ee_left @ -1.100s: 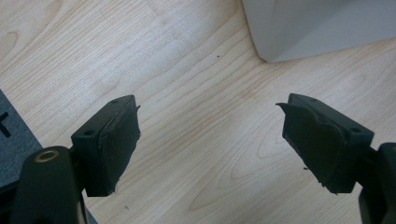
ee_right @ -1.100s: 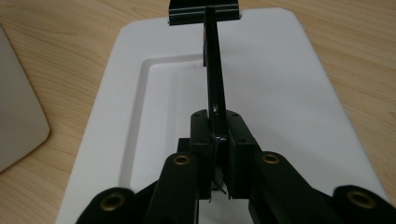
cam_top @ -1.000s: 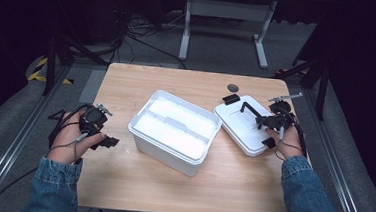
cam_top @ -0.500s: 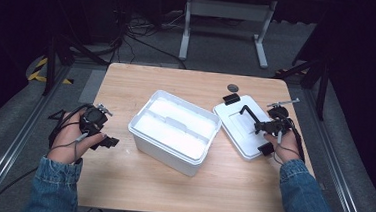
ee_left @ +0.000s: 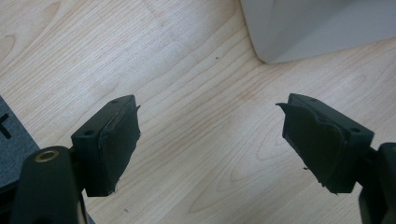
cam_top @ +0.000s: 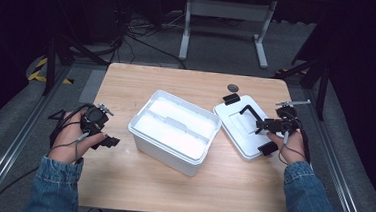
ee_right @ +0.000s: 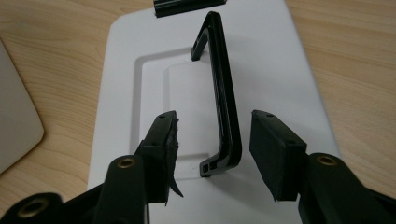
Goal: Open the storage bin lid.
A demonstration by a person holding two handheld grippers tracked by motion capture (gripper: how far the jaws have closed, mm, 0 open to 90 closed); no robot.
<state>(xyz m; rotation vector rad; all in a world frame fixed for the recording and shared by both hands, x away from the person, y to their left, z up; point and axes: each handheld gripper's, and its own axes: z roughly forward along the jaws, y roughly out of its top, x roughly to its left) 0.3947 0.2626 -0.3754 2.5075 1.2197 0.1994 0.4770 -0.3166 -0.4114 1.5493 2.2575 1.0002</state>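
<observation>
Nearest the person, the left gripper hovers over bare tabletop just left of the white bin, its 2 jaws spread wide with nothing between them; a corner of the bin shows beyond them in the left gripper view. Right of the bin, touching it or nearly so, lies the white lid. The right gripper sits low over the lid, its jaws spread on either side of the near end of the black handle, not pinching it. Beyond the lid, a small dark disc rests on the tabletop.
</observation>
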